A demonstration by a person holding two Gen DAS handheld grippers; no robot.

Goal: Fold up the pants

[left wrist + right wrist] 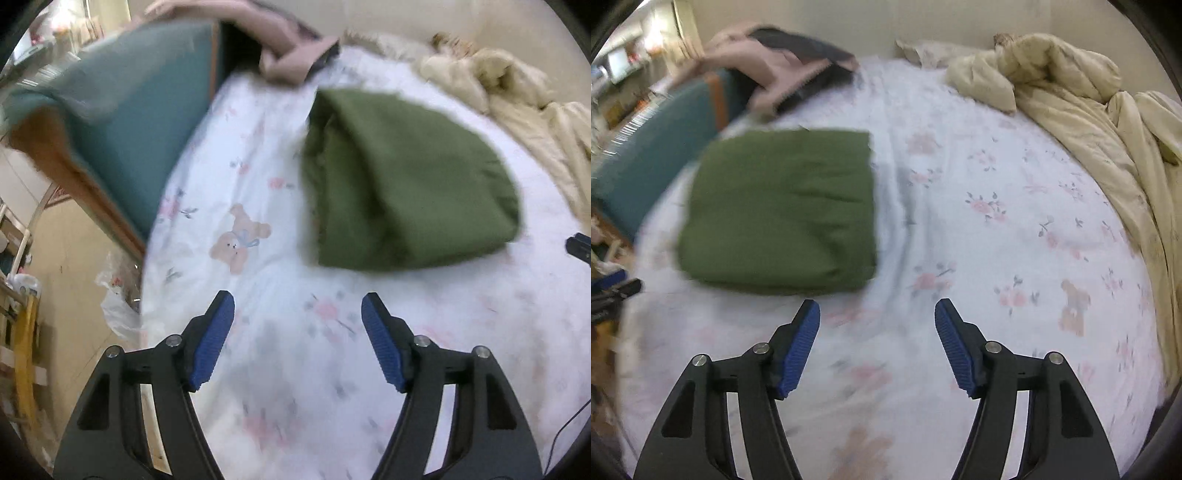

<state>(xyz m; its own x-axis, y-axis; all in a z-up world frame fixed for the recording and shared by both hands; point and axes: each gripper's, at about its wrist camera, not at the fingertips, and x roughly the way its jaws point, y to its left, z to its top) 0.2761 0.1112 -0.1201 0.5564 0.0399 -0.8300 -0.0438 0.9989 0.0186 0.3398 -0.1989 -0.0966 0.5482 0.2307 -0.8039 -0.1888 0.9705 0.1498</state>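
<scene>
The green pants [402,181] lie folded into a compact rectangle on the white floral bed sheet [258,258]. In the right wrist view the pants [783,210] sit ahead and to the left. My left gripper [297,306] is open and empty, held above the sheet just short of the pants' near edge. My right gripper [877,314] is open and empty, near the pants' near right corner. The tip of the right gripper [580,247] shows at the right edge of the left wrist view, and the left gripper [613,291] shows at the left edge of the right wrist view.
A cream duvet [1071,110] is bunched along the right and far side of the bed. A pink and dark garment [783,70] lies at the far left corner. A teal bed frame panel [129,122] borders the bed's left edge, with floor and clutter beyond.
</scene>
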